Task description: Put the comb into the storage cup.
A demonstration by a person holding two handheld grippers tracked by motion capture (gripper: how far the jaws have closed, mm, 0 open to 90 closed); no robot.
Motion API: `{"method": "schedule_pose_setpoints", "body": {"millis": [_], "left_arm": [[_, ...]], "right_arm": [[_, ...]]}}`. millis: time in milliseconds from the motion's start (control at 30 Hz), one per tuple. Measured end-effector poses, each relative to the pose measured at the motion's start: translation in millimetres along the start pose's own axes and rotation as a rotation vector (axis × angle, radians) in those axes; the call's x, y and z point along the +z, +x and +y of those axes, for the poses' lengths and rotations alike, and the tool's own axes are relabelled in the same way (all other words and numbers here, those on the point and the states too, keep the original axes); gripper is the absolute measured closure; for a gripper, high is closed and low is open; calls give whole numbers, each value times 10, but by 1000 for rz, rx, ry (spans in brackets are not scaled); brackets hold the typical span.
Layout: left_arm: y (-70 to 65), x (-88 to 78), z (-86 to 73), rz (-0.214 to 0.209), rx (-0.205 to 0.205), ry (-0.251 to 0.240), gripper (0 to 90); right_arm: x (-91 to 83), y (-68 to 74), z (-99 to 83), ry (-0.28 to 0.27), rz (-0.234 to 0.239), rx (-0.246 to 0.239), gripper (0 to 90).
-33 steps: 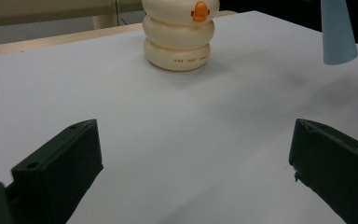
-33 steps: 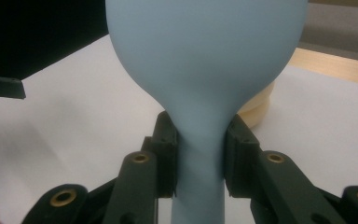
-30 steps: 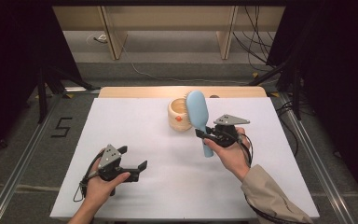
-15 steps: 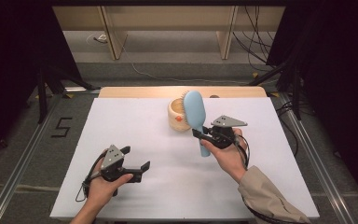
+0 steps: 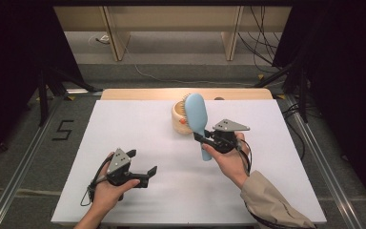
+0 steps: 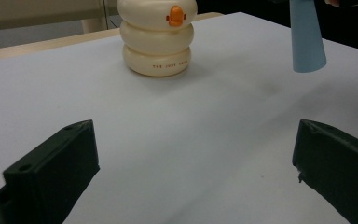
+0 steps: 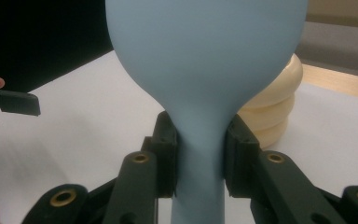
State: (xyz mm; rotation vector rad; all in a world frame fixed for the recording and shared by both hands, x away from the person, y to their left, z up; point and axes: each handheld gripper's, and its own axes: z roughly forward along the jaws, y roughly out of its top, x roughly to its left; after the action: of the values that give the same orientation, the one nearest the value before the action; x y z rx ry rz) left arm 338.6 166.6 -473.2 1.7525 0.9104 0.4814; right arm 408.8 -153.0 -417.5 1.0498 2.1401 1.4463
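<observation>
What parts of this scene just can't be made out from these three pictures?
- Blue hairbrush: the right gripper view shows its smooth back; the top is cut off by the frame.
- Cream holder: in the high view the brush head covers much of it; what it holds is hidden.
- Small lettering on the holder: too small to read in the left gripper view.
- Left claw: its jaw bases are cut off by the bottom edge.

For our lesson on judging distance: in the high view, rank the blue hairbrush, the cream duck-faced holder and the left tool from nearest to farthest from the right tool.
1. Blue hairbrush, clamped in the right tool.
2. Cream duck-faced holder, just behind the brush.
3. Left tool, at the table's near left.
</observation>
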Motion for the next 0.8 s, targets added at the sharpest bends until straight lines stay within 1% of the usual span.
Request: {"method": "schedule_pose_setpoints", "body": {"millis": [400, 567, 800], "left_arm": [[-77, 63, 14, -6, 5, 2, 0], [-130, 110, 25, -24, 15, 6, 0], [-209, 184, 47, -50, 11, 5, 0]], "right_arm": [[21, 58, 1, -11, 8, -6, 703], [36, 86, -3, -14, 9, -9, 703], [65, 134, -16, -10, 19, -12, 702]]}}
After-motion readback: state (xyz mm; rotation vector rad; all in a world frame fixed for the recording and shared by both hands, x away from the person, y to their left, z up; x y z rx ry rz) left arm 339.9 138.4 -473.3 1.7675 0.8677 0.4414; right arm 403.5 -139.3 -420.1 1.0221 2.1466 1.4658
